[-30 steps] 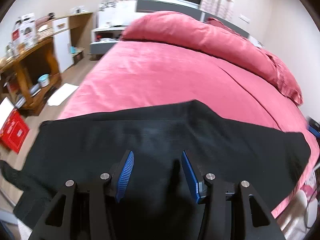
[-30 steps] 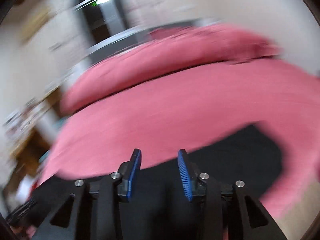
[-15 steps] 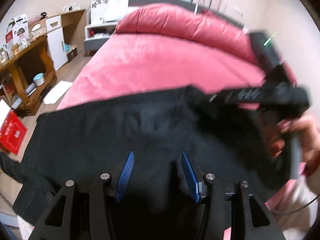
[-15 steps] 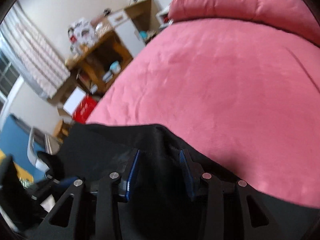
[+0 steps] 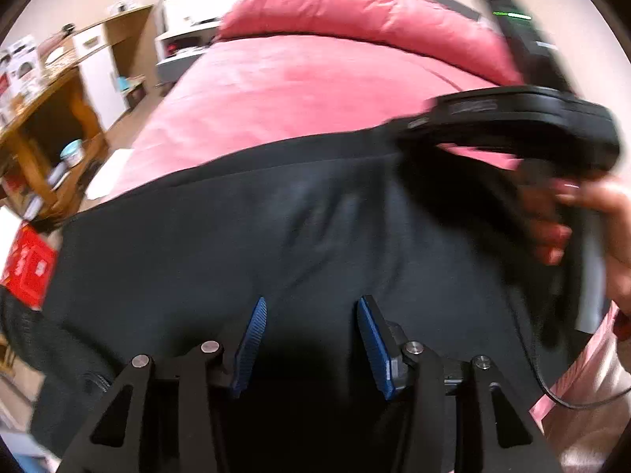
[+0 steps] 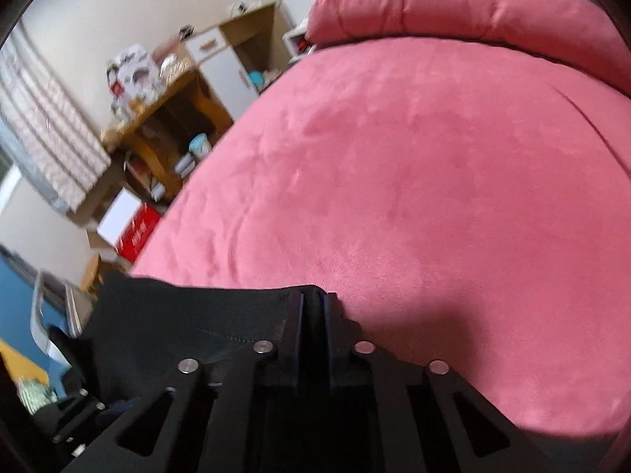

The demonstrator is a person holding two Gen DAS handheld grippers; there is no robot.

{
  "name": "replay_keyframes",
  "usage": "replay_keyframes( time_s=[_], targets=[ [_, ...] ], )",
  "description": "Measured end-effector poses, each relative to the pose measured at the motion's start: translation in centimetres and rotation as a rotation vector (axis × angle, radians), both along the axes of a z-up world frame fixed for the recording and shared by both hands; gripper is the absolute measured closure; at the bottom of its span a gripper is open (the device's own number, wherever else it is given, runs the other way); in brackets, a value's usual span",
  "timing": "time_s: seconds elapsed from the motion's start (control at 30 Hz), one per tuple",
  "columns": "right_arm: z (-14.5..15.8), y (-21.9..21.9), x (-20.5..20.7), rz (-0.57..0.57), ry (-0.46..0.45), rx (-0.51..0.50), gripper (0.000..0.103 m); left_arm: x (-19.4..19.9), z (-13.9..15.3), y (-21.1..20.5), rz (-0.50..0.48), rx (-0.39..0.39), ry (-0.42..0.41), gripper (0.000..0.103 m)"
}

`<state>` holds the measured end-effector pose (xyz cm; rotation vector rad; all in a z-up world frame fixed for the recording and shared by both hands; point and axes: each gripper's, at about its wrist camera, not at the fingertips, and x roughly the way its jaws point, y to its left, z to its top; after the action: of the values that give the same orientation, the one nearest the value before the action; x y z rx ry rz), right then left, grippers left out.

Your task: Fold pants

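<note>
Now my right gripper (image 6: 313,307) is clamped on the far edge of the black fabric pants (image 5: 276,244) spread across the pink plush bed (image 6: 434,177); my left gripper (image 5: 309,339) gapes wide above them, holding nothing.

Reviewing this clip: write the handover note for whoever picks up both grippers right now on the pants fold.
Right gripper: shut on the far edge of the black fabric pants, pinching cloth between its fingers.
Left gripper: open, over the middle of the pants, holding nothing.
The pants lie spread across the near end of the pink plush bedspread, one end hanging off the bed's left side.
Done: one edge gripped. No fold visible yet.
Left: grip with the left, then probably carry the edge over to fold and flatten.
</note>
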<state>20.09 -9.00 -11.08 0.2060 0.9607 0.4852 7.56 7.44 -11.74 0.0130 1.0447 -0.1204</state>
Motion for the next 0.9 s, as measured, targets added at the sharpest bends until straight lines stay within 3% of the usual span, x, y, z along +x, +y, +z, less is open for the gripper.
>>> replay_keyframes(
  time_s=[0.1,0.2,0.47,0.57,0.67,0.8,0.9],
  targets=[
    [3.1,-1.9,-3.5,-0.012,-0.138,-0.021,0.075,-1.2,1.6,3.0,0.084,0.072,-0.015,0.055],
    [4.6,-3.0,-7.6,0.020,-0.220,-0.132,0.075,-2.0,2.7,6.4,0.155,0.096,-0.008,0.055],
    [1.6,-8.5,-13.6,-0.043,-0.088,-0.159,0.075,-5.2,4.2,19.7,0.559,0.002,0.025,0.057],
    [0.3,-10.5,-14.6,-0.098,-0.038,-0.128,0.075,-7.3,6.6,24.4,0.753,-0.028,-0.049,0.057],
    [-0.2,-12.9,-15.4,-0.165,-0.005,-0.114,0.075,-9.6,9.2,26.9,0.882,0.001,-0.145,0.057],
    [0.5,-17.3,-16.4,-0.263,0.004,-0.023,0.075,-10.5,11.7,28.3,0.938,0.012,-0.240,0.057],
    [1.5,-22.1,-18.0,-0.381,-0.012,0.019,0.063,-9.3,11.3,26.0,0.824,-0.043,-0.237,0.057]
  ],
)
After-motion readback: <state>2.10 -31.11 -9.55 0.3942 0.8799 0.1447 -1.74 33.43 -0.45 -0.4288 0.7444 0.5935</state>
